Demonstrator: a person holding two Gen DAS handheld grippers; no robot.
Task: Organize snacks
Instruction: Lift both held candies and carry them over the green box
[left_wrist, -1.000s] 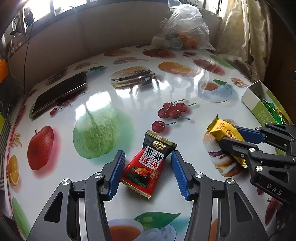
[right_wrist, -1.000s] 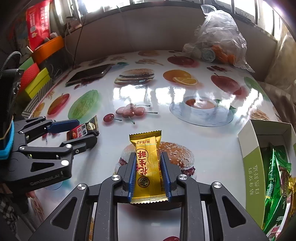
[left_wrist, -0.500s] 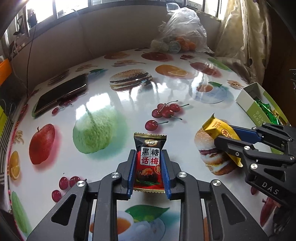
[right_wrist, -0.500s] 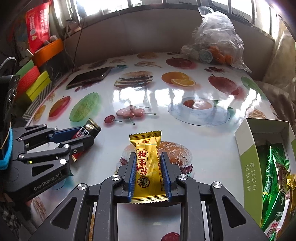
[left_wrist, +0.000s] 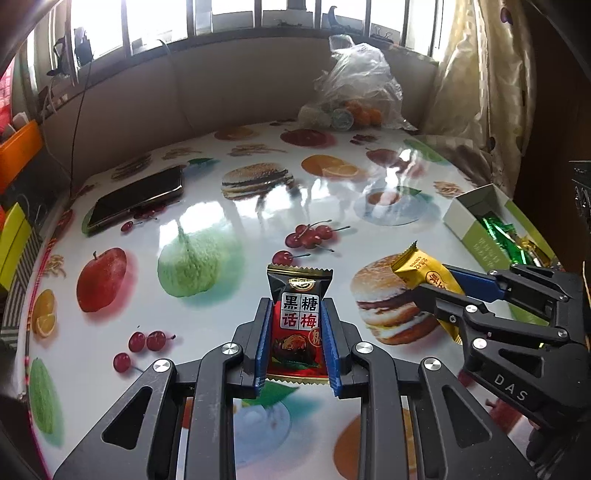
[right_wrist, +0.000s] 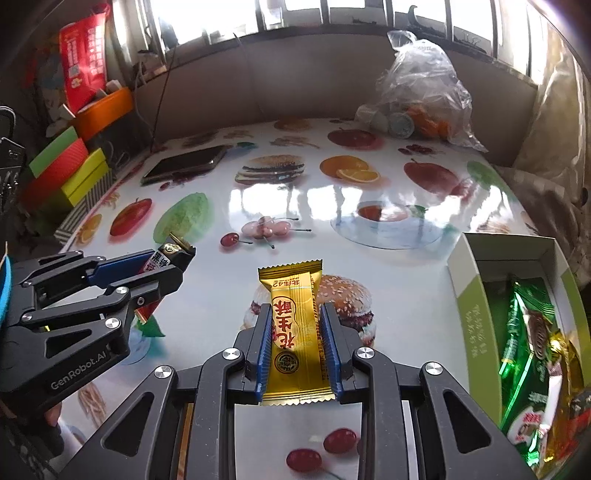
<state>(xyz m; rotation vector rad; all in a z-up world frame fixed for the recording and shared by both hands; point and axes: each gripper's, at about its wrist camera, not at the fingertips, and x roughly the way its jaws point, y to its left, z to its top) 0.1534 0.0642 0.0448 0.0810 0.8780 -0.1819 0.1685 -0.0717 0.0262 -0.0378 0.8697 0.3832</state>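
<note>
My left gripper (left_wrist: 297, 314) is shut on a black-and-red candy packet (left_wrist: 299, 317) and holds it above the fruit-print table. It also shows in the right wrist view (right_wrist: 162, 271) at the left. My right gripper (right_wrist: 295, 321) is shut on a yellow snack packet (right_wrist: 295, 332); it shows in the left wrist view (left_wrist: 424, 284) at the right. An open white-and-green box (right_wrist: 476, 321) with green and gold snack packets (right_wrist: 524, 343) inside lies on the table at the right, also seen in the left wrist view (left_wrist: 465, 218).
A dark phone (left_wrist: 138, 199) lies at the table's far left. A clear plastic bag of fruit and cups (left_wrist: 354, 96) sits at the far edge. Coloured boxes (right_wrist: 70, 173) stack off the left side. A curtain (left_wrist: 484, 85) hangs at the right.
My left gripper closed on the black-and-red packet and lifted it off the table. My right gripper kept the yellow packet and rose a little.
</note>
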